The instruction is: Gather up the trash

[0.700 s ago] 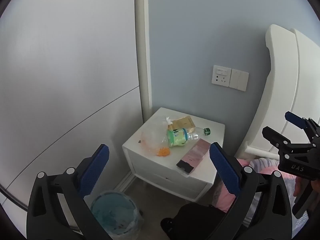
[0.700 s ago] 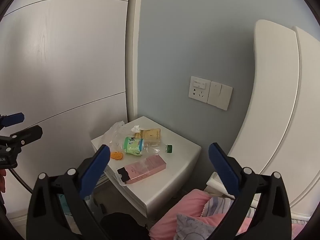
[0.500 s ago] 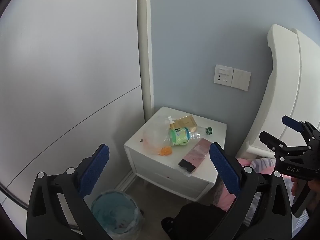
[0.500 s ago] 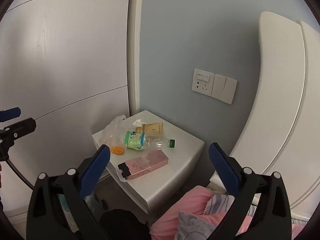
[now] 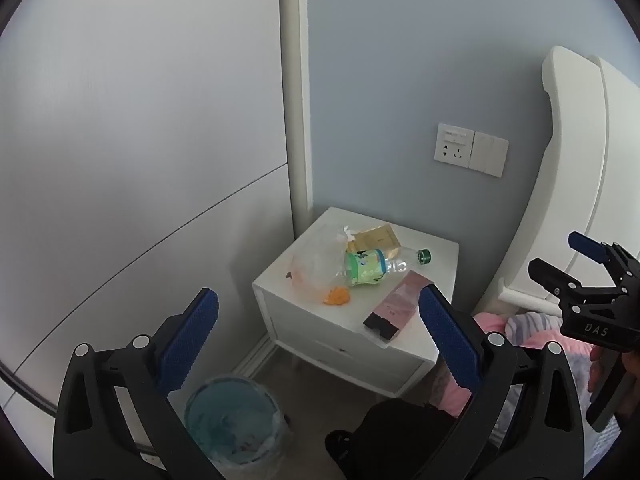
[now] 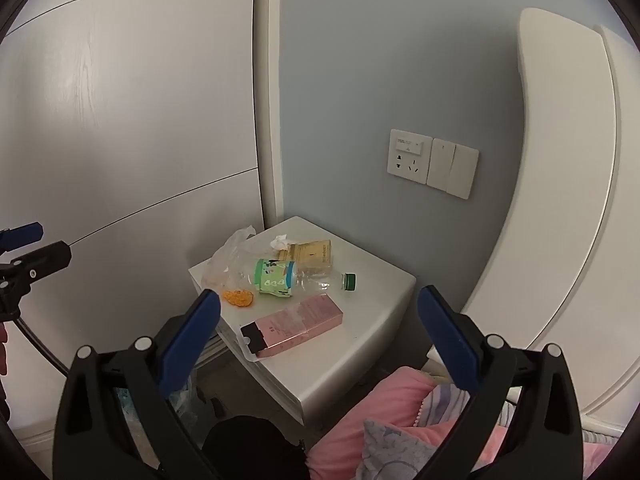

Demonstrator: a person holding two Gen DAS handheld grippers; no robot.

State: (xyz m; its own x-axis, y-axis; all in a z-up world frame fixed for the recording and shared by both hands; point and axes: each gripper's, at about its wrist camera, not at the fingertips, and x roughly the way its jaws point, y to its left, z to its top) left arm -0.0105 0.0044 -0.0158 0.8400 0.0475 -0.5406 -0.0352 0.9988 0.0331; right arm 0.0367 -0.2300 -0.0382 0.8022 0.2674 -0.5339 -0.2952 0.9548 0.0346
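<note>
Well clear of everything, the left gripper (image 5: 318,334) hangs in the lower middle of its own view with its jaws wide apart and nothing between them; the right gripper (image 6: 320,330) hangs the same way, jaws wide apart and empty.

At centre frame in both views a white nightstand (image 6: 372,344) sits in a corner, backed by a pale blue wall and flanked on the left by a white panelled wall. Its front edge and right side are open, though the white curved headboard (image 6: 560,200) and pink bedding (image 6: 360,432) close in at lower right. On the floor at the lower left of the left view, just beside the nightstand, stands a round bin (image 5: 234,420) lined with a thin bluish bag.

All the trash lies on the nightstand top. A clear plastic bottle (image 6: 296,276) with a green label and green cap lies on its side near the middle. Behind it, toward the wall, lies a flat tan carton (image 6: 310,254) with a crumpled white tissue (image 6: 280,242) at its left end. A crinkled clear plastic bag (image 5: 312,270) sprawls at the left edge, touching the bottle, and a small orange scrap (image 6: 239,297) sits near the front left. A long pink box (image 6: 294,326) with a black end lies at an angle near the front edge, on a clear wrapper overhanging that edge.

A white socket and switch plate (image 6: 432,162) sits on the blue wall above.
</note>
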